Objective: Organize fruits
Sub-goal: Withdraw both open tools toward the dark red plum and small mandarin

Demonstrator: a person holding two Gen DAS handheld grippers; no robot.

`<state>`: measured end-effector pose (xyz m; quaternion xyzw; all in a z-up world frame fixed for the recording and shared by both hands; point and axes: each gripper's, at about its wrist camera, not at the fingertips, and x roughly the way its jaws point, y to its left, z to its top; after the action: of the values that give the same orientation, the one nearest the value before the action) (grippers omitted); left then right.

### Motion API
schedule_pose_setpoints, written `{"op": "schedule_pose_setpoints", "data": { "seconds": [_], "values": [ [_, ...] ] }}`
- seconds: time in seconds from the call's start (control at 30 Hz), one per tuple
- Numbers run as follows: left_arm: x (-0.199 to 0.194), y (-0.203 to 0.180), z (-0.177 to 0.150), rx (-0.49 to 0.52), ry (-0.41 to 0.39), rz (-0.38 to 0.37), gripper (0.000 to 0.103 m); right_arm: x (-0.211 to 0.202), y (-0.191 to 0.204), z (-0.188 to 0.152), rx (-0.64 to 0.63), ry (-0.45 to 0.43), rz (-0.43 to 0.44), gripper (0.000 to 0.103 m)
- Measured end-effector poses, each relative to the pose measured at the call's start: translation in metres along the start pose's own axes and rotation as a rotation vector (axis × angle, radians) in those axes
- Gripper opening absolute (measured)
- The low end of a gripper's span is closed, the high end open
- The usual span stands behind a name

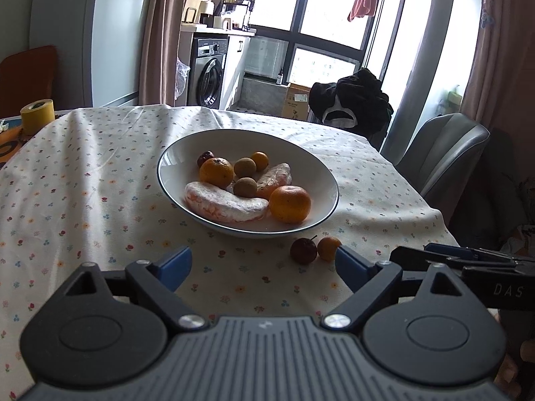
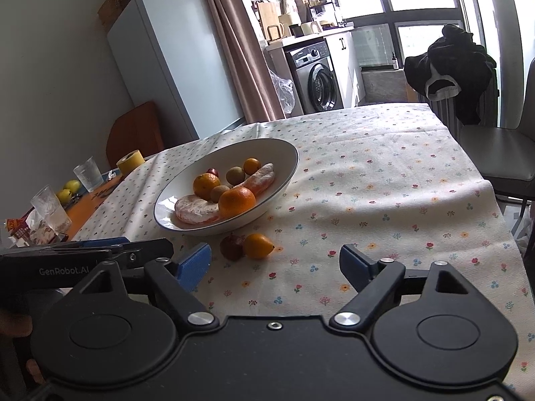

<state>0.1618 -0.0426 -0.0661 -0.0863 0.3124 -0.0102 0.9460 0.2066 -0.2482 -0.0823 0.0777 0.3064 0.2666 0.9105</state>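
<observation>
Floral tablecloth (image 1: 83,183) bare around bowl (image 1: 174,157) — both jaws spread.

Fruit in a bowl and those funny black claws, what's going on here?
A person is tidying fruit with a gripper in each hand. Most of it is already in the white bowl. Two pieces remain on the tablecloth just in front of the bowl: a small dark red fruit and a little orange one, side by side. The left gripper and right gripper are both open, holding nothing.
</observation>
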Motion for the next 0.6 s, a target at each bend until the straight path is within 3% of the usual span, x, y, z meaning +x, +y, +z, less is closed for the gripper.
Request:
{"op": "schedule_pose_setpoints", "data": {
  "seconds": [0.43,0.6],
  "values": [
    [0.030,-0.007,-0.003,0.017,0.053,-0.019,0.068,0.017,-0.013,-0.001,0.016,0.043,0.002,0.061],
    [0.039,-0.011,-0.002,0.025,0.059,-0.010,0.062,0.021,-0.014,0.000,0.008,0.049,0.002,0.059]
  ]
}}
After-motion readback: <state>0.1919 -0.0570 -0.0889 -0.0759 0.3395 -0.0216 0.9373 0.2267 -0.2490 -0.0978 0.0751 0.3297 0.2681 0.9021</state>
